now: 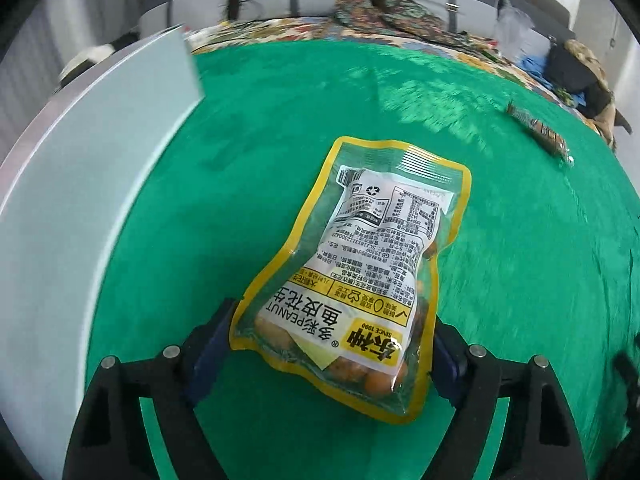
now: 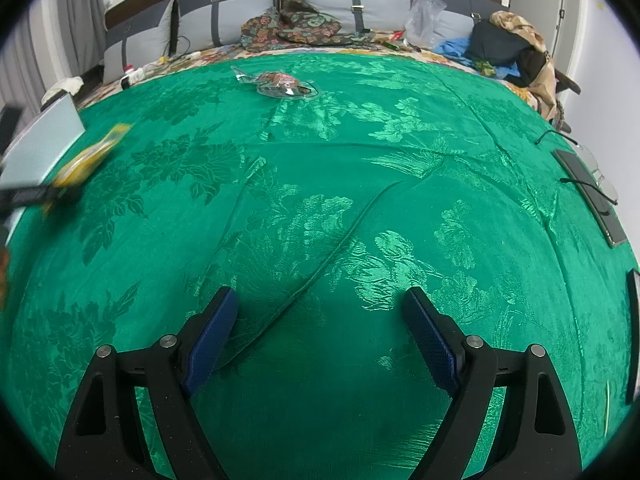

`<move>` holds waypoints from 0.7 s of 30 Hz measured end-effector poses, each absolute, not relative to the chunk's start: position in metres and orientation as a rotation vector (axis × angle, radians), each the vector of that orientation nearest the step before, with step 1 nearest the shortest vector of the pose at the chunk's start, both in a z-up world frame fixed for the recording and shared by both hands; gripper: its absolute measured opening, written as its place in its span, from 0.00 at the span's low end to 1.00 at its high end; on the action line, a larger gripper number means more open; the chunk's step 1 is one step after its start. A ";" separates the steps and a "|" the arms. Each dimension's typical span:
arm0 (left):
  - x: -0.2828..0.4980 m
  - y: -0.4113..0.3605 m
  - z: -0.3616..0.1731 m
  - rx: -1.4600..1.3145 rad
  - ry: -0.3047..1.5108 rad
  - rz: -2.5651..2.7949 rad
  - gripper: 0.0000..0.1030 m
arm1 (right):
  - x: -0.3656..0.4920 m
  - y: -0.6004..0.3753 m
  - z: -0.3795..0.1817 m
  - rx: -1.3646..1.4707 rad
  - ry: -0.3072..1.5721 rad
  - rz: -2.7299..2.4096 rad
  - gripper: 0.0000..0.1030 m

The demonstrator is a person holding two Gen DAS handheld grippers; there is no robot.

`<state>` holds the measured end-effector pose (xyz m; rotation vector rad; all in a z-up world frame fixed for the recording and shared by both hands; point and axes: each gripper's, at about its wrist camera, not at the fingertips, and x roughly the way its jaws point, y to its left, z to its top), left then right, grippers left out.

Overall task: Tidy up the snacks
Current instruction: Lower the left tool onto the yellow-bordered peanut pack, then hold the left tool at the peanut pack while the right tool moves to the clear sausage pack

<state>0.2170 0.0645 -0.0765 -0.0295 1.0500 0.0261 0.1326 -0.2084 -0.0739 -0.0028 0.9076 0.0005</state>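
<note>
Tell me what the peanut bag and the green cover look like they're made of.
Peanut bag: likely glossy clear plastic film; peanuts show through beneath the printed label. Green cover: seemingly woven satin-like fabric; shiny floral pattern and soft creases.

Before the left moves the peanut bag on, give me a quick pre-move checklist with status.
1. Grip: left gripper has the yellow peanut bag between its fingers, near the bag's bottom end: ok.
2. Bag clear of the green cloth: the right wrist view shows it blurred and lifted: ok, though height cannot tell.
3. Bag seal intact: no tear visible: ok.
4. Destination: a pale grey box sits left of the bag; its inside is not shown: cannot tell.
5. Right gripper open, nothing between its fingers, away from the left: ok.
6. Remaining snack: a clear-wrapped packet lies far across the cloth: ok.
</note>
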 end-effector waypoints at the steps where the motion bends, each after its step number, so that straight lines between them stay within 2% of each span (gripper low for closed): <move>1: 0.209 0.067 -0.077 -0.027 1.049 0.019 0.82 | 0.132 -0.208 -0.074 -0.003 0.908 0.000 0.85; 2: 0.205 0.068 -0.078 -0.020 1.048 0.003 0.83 | 0.133 -0.208 -0.074 -0.003 0.907 0.001 0.85; 5: 0.201 0.064 -0.083 0.030 1.063 -0.081 1.00 | 0.133 -0.208 -0.074 -0.003 0.908 0.001 0.85; 13: 0.208 0.061 -0.085 0.075 0.961 -0.163 1.00 | 0.133 -0.208 -0.074 -0.003 0.908 0.001 0.85; 21: 0.208 0.074 -0.086 0.018 0.945 -0.065 1.00 | 0.132 -0.208 -0.074 -0.003 0.908 0.000 0.85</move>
